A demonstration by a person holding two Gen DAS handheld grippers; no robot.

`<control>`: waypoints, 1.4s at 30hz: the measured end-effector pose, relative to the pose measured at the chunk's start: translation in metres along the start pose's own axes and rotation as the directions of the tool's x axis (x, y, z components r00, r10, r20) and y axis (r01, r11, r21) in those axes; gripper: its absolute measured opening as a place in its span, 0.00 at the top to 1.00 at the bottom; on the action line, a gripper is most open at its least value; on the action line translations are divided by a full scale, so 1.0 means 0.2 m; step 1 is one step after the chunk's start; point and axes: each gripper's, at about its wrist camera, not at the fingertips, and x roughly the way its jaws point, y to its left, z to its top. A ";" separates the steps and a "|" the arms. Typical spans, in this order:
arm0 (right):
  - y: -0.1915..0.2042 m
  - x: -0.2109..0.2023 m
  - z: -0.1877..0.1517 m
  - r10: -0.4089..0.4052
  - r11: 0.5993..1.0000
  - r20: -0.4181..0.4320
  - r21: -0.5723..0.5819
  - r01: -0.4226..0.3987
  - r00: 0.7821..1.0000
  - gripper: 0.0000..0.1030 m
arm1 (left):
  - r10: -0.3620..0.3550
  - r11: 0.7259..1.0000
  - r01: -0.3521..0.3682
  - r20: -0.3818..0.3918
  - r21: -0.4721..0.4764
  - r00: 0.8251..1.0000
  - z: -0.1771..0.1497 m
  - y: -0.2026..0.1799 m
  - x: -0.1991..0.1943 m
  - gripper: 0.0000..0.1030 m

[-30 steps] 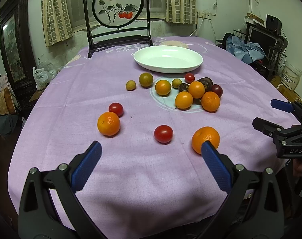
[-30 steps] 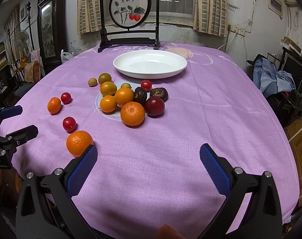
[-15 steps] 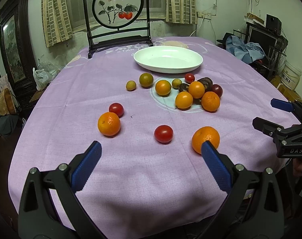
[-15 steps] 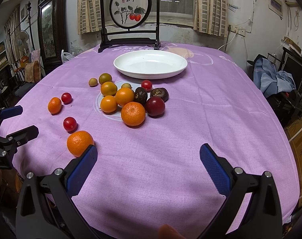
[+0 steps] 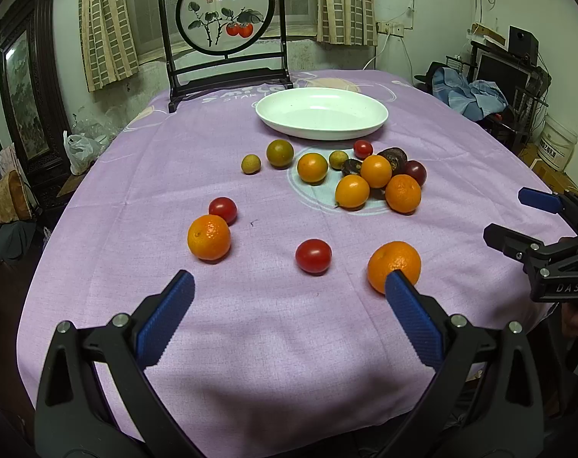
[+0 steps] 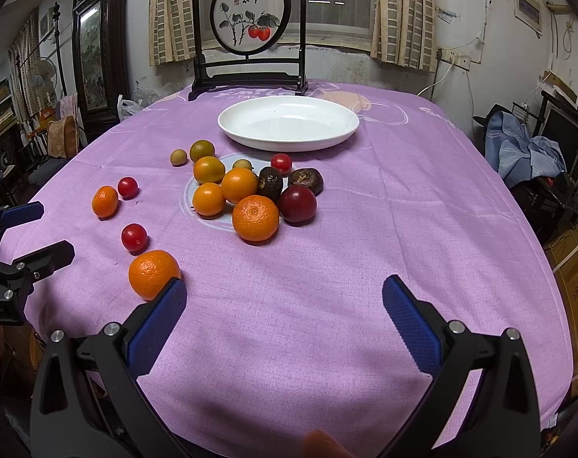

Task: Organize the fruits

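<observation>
Several fruits lie loose on the purple tablecloth [image 5: 251,328] before an empty white plate [image 5: 321,113], which also shows in the right wrist view [image 6: 288,123]. A cluster of oranges [image 5: 402,193], dark fruits and a plum [image 6: 297,204] lies near the plate. Nearer lie an orange [image 5: 394,266], a red tomato [image 5: 313,255], another orange [image 5: 209,236] and a tomato [image 5: 223,209]. My left gripper [image 5: 289,290] is open and empty, low over the near table edge. My right gripper [image 6: 283,297] is open and empty; it also shows at the right of the left wrist view [image 5: 518,217].
A framed round painting on a dark stand [image 5: 226,36] stands behind the plate. Small green fruits [image 5: 280,153] lie left of the cluster. Chairs, clothes and boxes [image 6: 525,152] crowd the room to the right of the table.
</observation>
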 end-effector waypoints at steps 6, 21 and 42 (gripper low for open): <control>0.00 0.00 0.00 0.000 1.000 0.000 0.000 0.000 1.000 0.01 | 0.001 1.000 -0.001 -0.001 0.000 1.000 0.00 0.00 0.00 0.02; -0.01 0.00 0.01 0.001 1.000 0.001 -0.001 -0.001 1.000 0.01 | 0.001 1.000 -0.001 0.000 0.002 1.000 0.00 0.00 0.00 0.02; 0.26 0.12 -0.02 0.223 0.966 -0.052 -0.122 -0.228 0.973 0.21 | 0.057 0.995 -0.056 0.016 -0.086 0.998 -0.04 0.33 -0.03 0.02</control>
